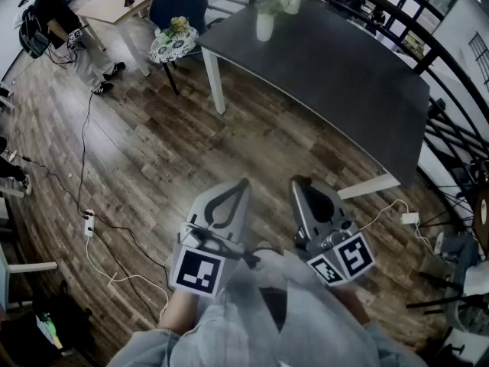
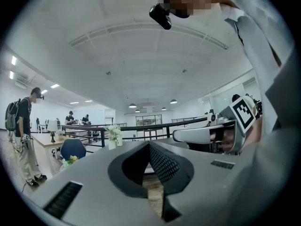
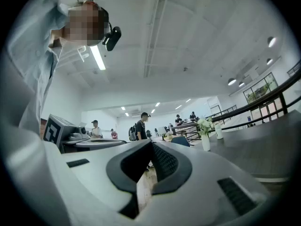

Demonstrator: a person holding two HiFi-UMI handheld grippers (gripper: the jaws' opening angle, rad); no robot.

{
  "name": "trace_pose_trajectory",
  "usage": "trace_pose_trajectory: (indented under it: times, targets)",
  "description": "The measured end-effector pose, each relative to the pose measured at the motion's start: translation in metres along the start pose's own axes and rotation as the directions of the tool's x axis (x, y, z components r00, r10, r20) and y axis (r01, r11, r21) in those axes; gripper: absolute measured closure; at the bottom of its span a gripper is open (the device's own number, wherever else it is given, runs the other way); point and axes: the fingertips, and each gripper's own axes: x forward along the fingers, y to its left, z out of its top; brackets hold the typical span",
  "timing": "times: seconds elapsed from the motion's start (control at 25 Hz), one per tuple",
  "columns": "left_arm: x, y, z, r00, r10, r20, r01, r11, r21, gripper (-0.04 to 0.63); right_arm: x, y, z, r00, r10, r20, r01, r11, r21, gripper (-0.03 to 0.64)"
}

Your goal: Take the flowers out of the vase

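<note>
On dark matte table (image 1: 336, 67), slim white vase (image 1: 264, 26), pale flowers (image 1: 268, 3)

Wood floor (image 1: 153, 151), dark table (image 1: 336, 67), blue chair (image 1: 177, 4).

Open-plan office on an upper level, w/ black railing (image 1: 447, 67) along the far + right side. Wood-look plank floor (image 1: 229, 151), big dark table (image 1: 328, 60) far right, lighter desk (image 1: 114, 4) + blue chair (image 1: 177, 4) far left. Power strip (image 1: 89, 224) & cables (image 1: 84, 128) on floor at left. Round ceiling lights (image 2: 173, 101), glass partitions (image 2: 149, 121) in bkgd. Person w/ backpack (image 1: 53, 17) stands by far-left desk.
</note>
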Motion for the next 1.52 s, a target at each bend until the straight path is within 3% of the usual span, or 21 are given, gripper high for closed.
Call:
trace_pose_trajectory:
  times: [0.56, 1.52]
  targets:
    - [0.006, -0.009, 0.003, 1.0, 0.015, 0.004, -0.015, 1.0, 0.007, 0.597, -0.005, -0.007, 0.004, 1.0, 0.018, 0.008, -0.019, 1.0, 0.009, 0.618]
    - [-0.012, -0.036, 0.001, 0.986, 0.164, -0.007, -0.164, 0.986, 0.027, 0.597, -0.045, -0.013, 0.001, 0.995, 0.103, 0.001, -0.103, 0.995, 0.008, 0.618]
